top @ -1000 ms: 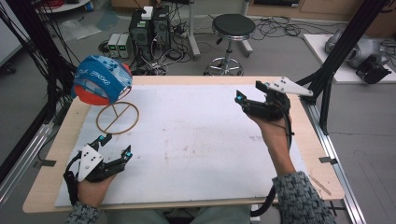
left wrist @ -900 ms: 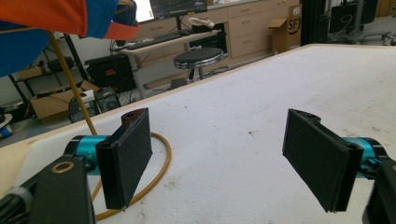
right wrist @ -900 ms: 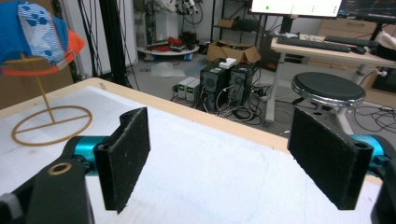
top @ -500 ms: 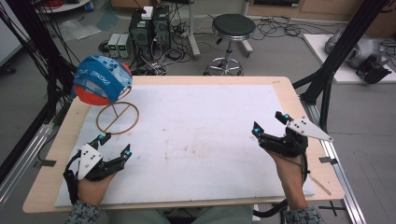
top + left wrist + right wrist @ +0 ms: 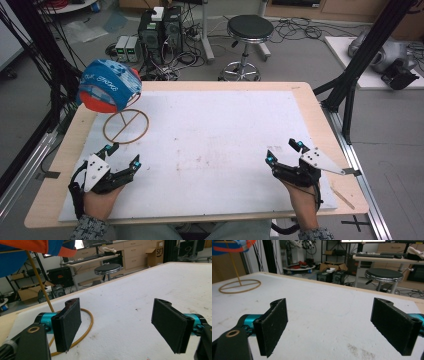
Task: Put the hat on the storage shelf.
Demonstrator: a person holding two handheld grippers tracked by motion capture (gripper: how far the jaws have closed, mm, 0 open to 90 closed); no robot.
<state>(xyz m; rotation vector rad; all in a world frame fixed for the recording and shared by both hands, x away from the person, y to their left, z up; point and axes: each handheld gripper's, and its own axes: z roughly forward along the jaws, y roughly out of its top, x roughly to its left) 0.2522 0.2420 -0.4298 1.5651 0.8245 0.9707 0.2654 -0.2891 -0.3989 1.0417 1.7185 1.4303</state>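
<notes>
Right gripper (image 5: 283, 152) has come down from the far right to rest at the near right edge of the table (image 5: 210, 86); left gripper (image 5: 122, 156) unchanged. Blue-and-orange cap (image 5: 109, 91) hangs on a thin wire stand (image 5: 125, 126) at the far left, clear of the board, likely kept there for grasping. Both grippers' jaws spread, empty, apparently parked.

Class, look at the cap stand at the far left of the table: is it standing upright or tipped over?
Upright. The stand's ring base lies flat on the white mat, its thin rod rises from it, and the blue and orange cap sits on top.
</notes>
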